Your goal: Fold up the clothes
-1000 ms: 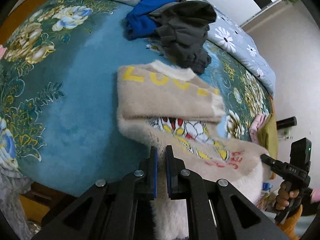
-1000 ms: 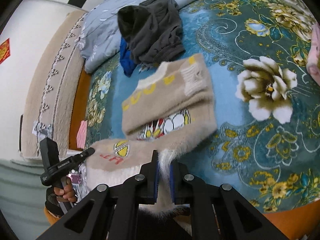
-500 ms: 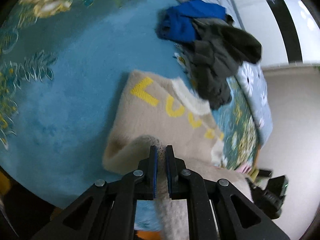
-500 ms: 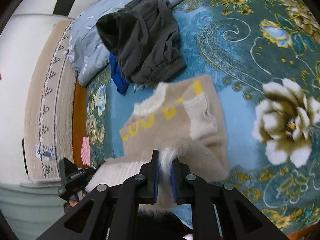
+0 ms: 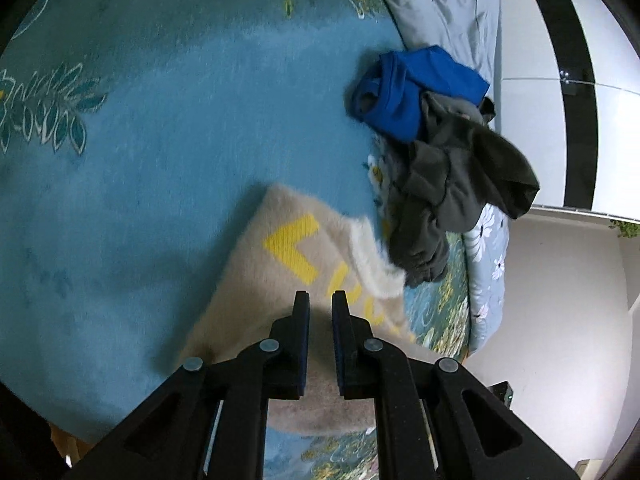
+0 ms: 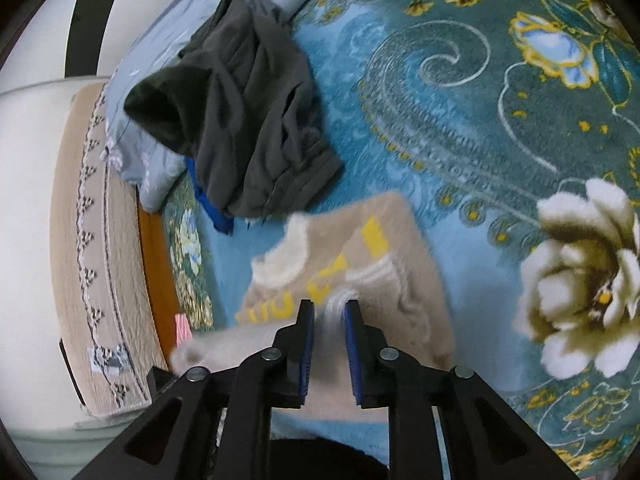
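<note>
A fuzzy beige sweater (image 5: 280,264) with yellow letters and a white collar lies on the blue floral blanket (image 5: 140,160); it also shows in the right wrist view (image 6: 384,264). Its lower part is folded up over the upper part. My left gripper (image 5: 321,300) has its jaws slightly apart around the folded beige hem. My right gripper (image 6: 330,308) has its jaws slightly apart, with white hem fuzz between them. Both sit low over the sweater.
A dark grey garment (image 5: 452,184) lies on a blue garment (image 5: 420,92) just beyond the sweater's collar; the grey one also shows in the right wrist view (image 6: 248,120). A grey floral duvet (image 5: 448,8) and a beige headboard (image 6: 88,240) lie behind.
Both grippers carried the sweater's lower hem forward over the upper part and came down low. Their jaws have parted a little, the right more than the left.
</note>
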Available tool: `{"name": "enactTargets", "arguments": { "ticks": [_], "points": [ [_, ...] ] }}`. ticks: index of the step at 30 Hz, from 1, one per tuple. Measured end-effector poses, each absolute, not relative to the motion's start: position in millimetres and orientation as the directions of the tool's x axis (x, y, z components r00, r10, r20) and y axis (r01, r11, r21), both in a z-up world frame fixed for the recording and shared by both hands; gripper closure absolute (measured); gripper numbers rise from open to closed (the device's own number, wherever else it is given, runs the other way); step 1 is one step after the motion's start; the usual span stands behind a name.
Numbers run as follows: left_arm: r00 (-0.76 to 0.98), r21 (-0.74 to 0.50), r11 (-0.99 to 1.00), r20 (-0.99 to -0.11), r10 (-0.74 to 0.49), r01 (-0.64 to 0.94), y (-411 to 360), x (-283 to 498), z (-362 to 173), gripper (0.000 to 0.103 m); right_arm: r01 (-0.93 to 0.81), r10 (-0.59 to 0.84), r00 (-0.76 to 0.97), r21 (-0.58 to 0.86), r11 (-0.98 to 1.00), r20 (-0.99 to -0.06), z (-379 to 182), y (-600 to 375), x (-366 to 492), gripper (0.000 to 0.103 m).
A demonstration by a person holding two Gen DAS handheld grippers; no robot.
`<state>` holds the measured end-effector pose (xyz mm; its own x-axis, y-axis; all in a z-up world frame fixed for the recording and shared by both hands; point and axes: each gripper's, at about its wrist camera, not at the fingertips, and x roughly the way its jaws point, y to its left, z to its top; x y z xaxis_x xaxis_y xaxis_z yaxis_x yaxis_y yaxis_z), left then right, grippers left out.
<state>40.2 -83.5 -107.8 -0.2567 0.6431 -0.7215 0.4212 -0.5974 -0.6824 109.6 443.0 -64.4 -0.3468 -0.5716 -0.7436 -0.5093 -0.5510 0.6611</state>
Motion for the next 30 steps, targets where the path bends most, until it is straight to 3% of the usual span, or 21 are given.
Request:
{"name": "enactTargets", "arguments": {
  "ticks": [9, 11, 13, 21, 26, 30],
  "points": [
    [-0.285, -0.674, -0.632, -0.737, 0.613, 0.383, -77, 42, -123, 0.094, -0.524, -0.520, -0.334, 0.613, -0.591, -0.786, -85, 452, 119, 0.084],
    [-0.305, -0.661, -0.676, -0.750, 0.587, 0.326, -73, 45, -120, 0.090, -0.512, -0.507, -0.330, 0.602, -0.612, -0.796, -89, 450, 123, 0.081],
    [-0.321, -0.639, -0.719, -0.765, 0.559, 0.271, -67, 47, -116, 0.082, -0.491, -0.492, -0.332, 0.593, -0.638, -0.805, -92, 448, 126, 0.066],
    [-0.298, -0.513, -0.840, -0.842, 0.451, 0.178, -33, 46, -123, 0.077, -0.371, -0.406, -0.351, 0.524, -0.767, -0.844, -92, 413, 136, 0.065],
    [-0.292, -0.502, -0.852, -0.846, 0.447, 0.149, -25, 46, -125, 0.077, -0.329, -0.367, -0.381, 0.495, -0.804, -0.849, -91, 397, 137, 0.068],
    [-0.282, -0.485, -0.862, -0.856, 0.433, 0.148, -23, 48, -127, 0.078, -0.301, -0.346, -0.408, 0.482, -0.822, -0.845, -80, 392, 136, 0.083]
  ]
}}
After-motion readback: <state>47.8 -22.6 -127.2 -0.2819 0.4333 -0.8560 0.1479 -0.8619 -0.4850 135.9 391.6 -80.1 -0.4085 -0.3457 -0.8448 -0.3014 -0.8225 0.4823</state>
